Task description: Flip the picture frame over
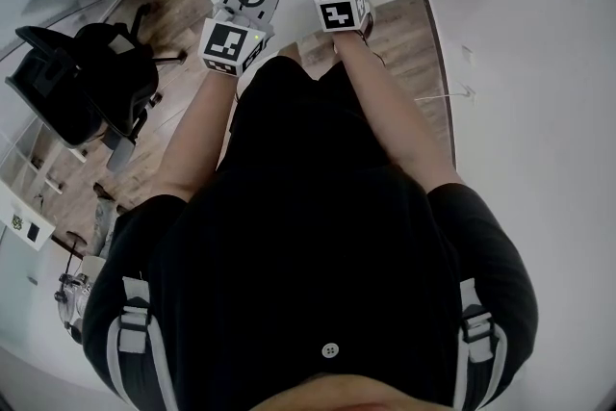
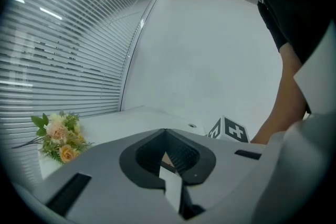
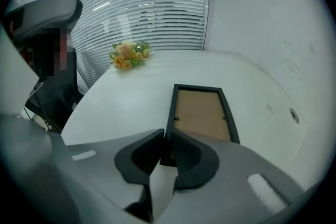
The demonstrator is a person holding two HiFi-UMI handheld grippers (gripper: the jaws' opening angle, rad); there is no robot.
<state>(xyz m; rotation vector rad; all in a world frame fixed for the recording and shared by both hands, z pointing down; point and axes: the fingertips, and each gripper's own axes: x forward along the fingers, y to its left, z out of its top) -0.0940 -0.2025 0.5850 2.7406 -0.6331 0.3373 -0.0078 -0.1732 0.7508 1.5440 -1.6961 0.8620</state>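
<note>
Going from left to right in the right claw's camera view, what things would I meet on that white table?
bunch of flowers → picture frame → small round hole in the tabletop

Corner of picture frame (image 3: 202, 113) behind jaws

Matt brown board backs the picture frame (image 3: 201, 113).
</note>
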